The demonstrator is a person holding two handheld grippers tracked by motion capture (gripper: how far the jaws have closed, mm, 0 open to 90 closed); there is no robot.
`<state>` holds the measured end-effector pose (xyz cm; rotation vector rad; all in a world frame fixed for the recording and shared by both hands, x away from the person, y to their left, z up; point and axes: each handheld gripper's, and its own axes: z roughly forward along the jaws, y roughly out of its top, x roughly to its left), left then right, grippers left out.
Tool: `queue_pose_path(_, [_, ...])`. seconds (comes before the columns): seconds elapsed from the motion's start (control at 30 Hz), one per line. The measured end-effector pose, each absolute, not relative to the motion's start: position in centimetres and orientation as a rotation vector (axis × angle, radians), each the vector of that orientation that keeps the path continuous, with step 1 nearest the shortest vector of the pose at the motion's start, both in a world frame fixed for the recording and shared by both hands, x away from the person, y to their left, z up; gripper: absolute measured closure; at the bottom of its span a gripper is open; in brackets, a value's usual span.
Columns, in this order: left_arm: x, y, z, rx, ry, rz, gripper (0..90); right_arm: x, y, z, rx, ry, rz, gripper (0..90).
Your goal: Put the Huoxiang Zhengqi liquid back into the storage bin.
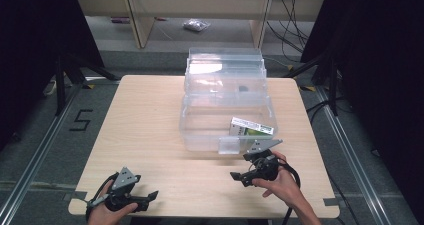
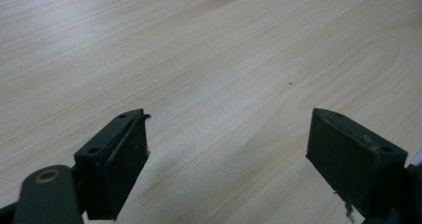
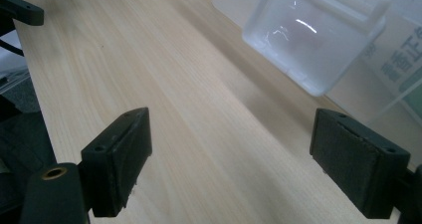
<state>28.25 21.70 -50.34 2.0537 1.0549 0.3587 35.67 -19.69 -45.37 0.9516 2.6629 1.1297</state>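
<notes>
Right claw (image 1: 245, 171) hangs released, jaws wide and holding nothing, just in front of the clear plastic box (image 1: 226, 116), whose latch tab (image 1: 229, 145) faces it and whose long axis runs away from the person. Left claw (image 1: 145, 197), also released and holding nothing, sits well apart from the box by the bench (image 1: 150, 120) near edge, with bare wood between.

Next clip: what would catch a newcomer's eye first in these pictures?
First the clear plastic box, standing open in the middle of the wooden table with its lid tipped back, and a small green-and-white packet lying in its right near corner. Then the two hand-held tools at the near edge: the left tool low at the left, the right tool just in front of the box, both with jaws wide apart and empty.
</notes>
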Motion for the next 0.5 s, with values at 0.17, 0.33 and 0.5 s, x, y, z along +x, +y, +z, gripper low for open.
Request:
queue_pose_path(0.17, [28.2, 21.7, -50.3, 2.058, 1.056, 0.359, 15.7, 35.2, -19.8, -45.8, 0.974, 2.642, 1.134, 17.6])
queue_pose_path(0.33, [28.2, 21.7, -50.3, 2.058, 1.055, 0.364, 15.7, 34.6, -19.9, -46.3, 0.989, 2.64, 1.113, 17.6])
queue_pose_path(0.5, [28.2, 21.7, -50.3, 2.058, 1.056, 0.365, 15.7, 34.3, -20.2, -46.9, 0.989, 2.646, 1.109, 17.6])
